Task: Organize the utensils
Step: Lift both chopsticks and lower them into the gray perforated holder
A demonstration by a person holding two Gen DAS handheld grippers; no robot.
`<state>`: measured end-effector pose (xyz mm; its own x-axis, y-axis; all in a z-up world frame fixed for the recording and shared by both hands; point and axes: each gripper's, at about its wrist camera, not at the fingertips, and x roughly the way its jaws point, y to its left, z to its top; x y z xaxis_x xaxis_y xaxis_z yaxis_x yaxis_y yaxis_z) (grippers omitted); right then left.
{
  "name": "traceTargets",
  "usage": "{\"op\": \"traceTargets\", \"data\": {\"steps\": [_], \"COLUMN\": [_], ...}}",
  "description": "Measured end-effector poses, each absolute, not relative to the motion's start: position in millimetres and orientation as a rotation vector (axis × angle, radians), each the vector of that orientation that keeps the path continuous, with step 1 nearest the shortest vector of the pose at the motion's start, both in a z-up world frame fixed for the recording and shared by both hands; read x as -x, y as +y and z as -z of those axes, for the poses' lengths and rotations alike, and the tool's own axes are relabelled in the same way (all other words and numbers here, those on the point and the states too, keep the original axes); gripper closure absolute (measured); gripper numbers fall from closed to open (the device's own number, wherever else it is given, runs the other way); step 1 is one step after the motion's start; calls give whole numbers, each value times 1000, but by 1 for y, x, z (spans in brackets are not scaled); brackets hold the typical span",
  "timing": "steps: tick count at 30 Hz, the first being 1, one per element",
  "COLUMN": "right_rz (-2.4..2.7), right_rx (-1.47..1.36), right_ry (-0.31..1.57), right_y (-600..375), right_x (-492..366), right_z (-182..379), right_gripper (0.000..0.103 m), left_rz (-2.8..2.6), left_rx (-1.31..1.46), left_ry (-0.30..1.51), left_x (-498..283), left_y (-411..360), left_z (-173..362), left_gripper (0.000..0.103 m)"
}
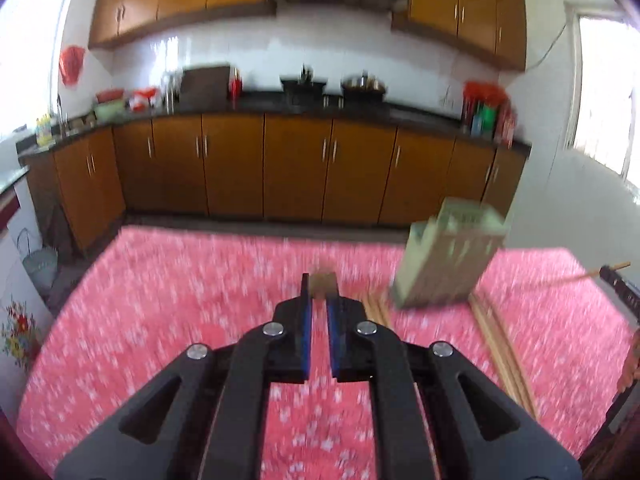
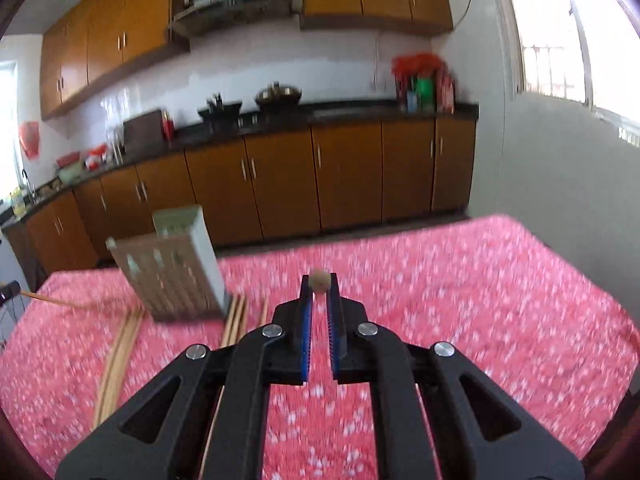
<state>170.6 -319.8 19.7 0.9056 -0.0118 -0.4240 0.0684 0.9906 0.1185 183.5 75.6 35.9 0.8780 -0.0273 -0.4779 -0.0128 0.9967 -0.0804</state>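
Note:
My left gripper (image 1: 320, 293) is shut on the brown end of a wooden chopstick (image 1: 323, 281), seen end-on between its blue pads. In the same way my right gripper (image 2: 320, 285) is shut on a round chopstick end (image 2: 321, 279). A pale green slotted utensil holder (image 1: 448, 256) (image 2: 176, 268) stands on the table between the two grippers, blurred. Loose chopsticks (image 1: 500, 344) (image 2: 120, 344) lie on the cloth beside the holder, and a few more (image 2: 236, 316) rest at its base. Both grippers hang above the cloth.
The table wears a pink flowered cloth (image 1: 160, 300) (image 2: 480, 300). Beyond its far edge stand brown kitchen cabinets (image 1: 296, 168) under a dark counter with pots. A white wall (image 2: 540, 152) and a window are on the right.

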Motion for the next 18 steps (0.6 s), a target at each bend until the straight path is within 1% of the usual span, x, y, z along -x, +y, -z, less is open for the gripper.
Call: {"op": "traceTargets", "data": {"steps": [2, 9, 11, 18], "right_rz": [41, 31, 19, -70], "right_rx": [-135, -156, -164, -185], "right_ry": [411, 376, 355, 148], "right_y": [-322, -324, -323, -305], "right_x": [-172, -182, -183, -178], "right_z": [-30, -48, -59, -139], "right_gripper": [95, 95, 95, 95], "left_rz": [14, 10, 20, 74], "left_rx": [83, 64, 73, 93], "left_ry": [469, 439, 414, 243], "left_x": [-190, -205, -208, -208], "left_y": [76, 73, 71, 50], "left_z": [-52, -76, -91, -159], "left_gripper": [95, 95, 95, 95]}}
